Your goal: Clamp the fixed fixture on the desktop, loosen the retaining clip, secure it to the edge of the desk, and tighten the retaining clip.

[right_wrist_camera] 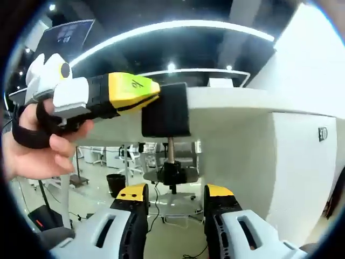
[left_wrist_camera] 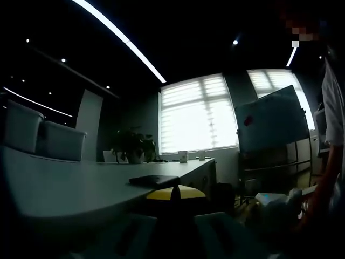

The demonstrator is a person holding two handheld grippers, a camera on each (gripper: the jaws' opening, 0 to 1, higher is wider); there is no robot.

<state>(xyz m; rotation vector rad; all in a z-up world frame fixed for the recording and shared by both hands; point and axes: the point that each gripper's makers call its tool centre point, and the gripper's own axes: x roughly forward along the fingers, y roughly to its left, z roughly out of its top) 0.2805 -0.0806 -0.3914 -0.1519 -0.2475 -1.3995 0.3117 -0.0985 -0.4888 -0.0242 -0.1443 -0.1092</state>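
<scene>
In the right gripper view, the black C-shaped clamp fixture (right_wrist_camera: pixel 165 110) sits hooked over the front edge of the pale grey worktop (right_wrist_camera: pixel 232 100), its flat body against the edge face and its threaded screw with a black knob (right_wrist_camera: pixel 171 171) hanging below the underside. The left claw (right_wrist_camera: pixel 153 93), yellow-tipped with a black and white body, comes in from the left of that view and is closed on the top of the fixture at the worktop edge; a person's hand (right_wrist_camera: pixel 38 145) wraps its handle. The right claw (right_wrist_camera: pixel 175 195) is open, its two yellow-tipped jaws rising from the bottom of the view on either side of the knob, just below it and apart from it. Beneath the worktop, office chairs and a black bin stand on the floor well behind. The left gripper view is dim: the worktop surface (left_wrist_camera: pixel 64 186) stretches away, a yellow jaw tip (left_wrist_camera: pixel 175 192) lies at its near edge, a dark flat notebook (left_wrist_camera: pixel 153 179) rests on it farther on, and a potted plant (left_wrist_camera: pixel 132 144) stands before bright blinded windows (left_wrist_camera: pixel 197 116), with a whiteboard on a stand (left_wrist_camera: pixel 272 118) to the right.
</scene>
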